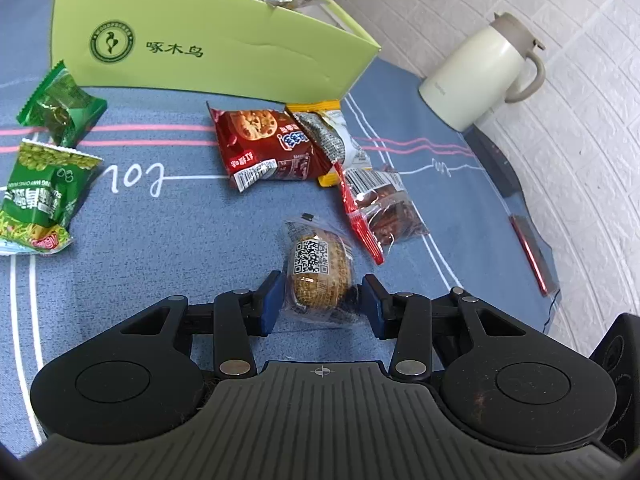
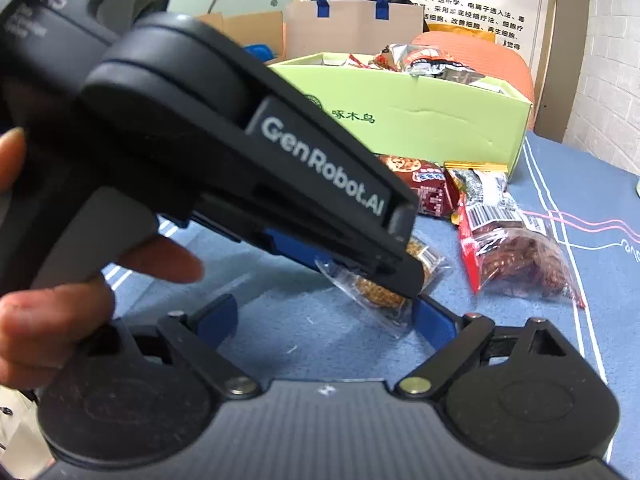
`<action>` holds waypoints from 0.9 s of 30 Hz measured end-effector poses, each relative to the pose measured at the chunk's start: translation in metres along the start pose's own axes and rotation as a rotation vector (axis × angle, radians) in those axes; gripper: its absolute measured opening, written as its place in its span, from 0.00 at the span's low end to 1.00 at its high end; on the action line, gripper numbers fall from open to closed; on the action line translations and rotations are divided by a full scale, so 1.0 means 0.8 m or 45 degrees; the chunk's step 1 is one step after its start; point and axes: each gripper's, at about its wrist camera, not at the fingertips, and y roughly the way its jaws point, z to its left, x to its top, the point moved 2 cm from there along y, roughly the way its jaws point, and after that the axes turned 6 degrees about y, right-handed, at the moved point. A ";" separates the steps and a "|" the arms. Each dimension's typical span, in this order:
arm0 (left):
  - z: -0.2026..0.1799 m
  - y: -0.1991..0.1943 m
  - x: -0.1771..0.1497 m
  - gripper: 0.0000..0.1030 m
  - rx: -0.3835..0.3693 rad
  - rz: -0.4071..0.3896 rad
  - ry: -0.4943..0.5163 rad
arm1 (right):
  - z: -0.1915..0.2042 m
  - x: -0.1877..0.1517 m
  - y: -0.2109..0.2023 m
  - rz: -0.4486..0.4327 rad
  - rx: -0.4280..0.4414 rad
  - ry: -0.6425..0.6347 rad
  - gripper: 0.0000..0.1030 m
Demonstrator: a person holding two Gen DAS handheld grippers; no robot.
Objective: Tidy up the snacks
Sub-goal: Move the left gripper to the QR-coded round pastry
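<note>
A small brown cake in a clear wrapper with a QR label (image 1: 316,268) lies on the blue cloth. My left gripper (image 1: 322,298) has its blue pads pressed on both sides of the wrapper. From the right wrist view, the left gripper (image 2: 400,276) slants down onto the same cake (image 2: 376,294), held by a person's hand (image 2: 60,304). Just below it, my right gripper (image 2: 326,320) stands wide open with nothing held. The light green box (image 1: 200,48) (image 2: 420,120), heaped with snack packets, stands at the back.
Between the cake and the box lie a red cookie packet (image 1: 268,144), a yellow-edged packet (image 1: 332,136) and a red-edged packet of dark pieces (image 1: 380,208). Two green packets (image 1: 40,196) lie at the left. A cream jug (image 1: 480,72) stands at the right.
</note>
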 end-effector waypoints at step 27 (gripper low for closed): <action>0.002 0.004 0.028 0.41 -0.015 0.006 0.064 | -0.018 0.006 -0.001 -0.072 -0.094 0.173 0.83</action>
